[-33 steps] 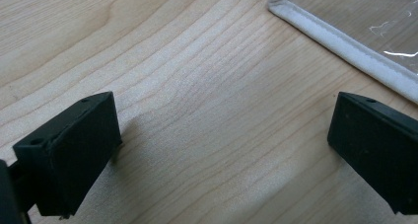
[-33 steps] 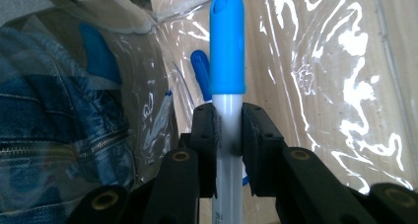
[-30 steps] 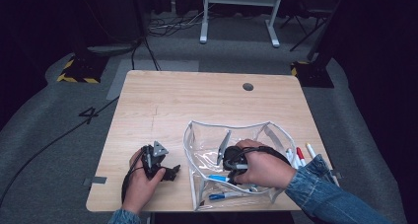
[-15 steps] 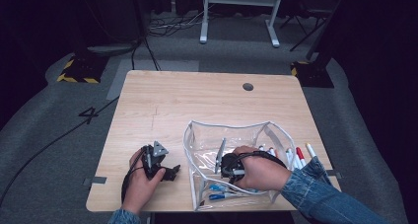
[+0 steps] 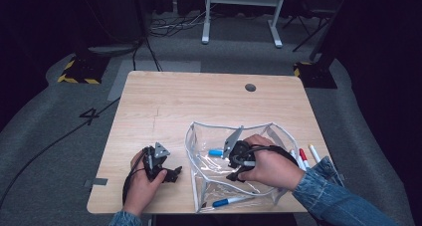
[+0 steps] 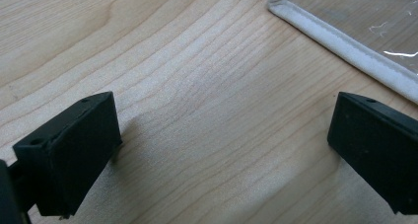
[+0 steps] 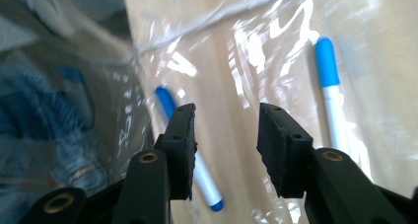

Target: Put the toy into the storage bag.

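Black hand-held gripper (image 5: 234, 167); grey plate; blue denim sleeve (image 5: 332, 196).

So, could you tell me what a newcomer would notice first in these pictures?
Probably the clear plastic pouch lying at the near right of the wooden table, with the right claw reaching inside it, jaws just opened with nothing between them. A blue-capped white marker lies beside that claw.
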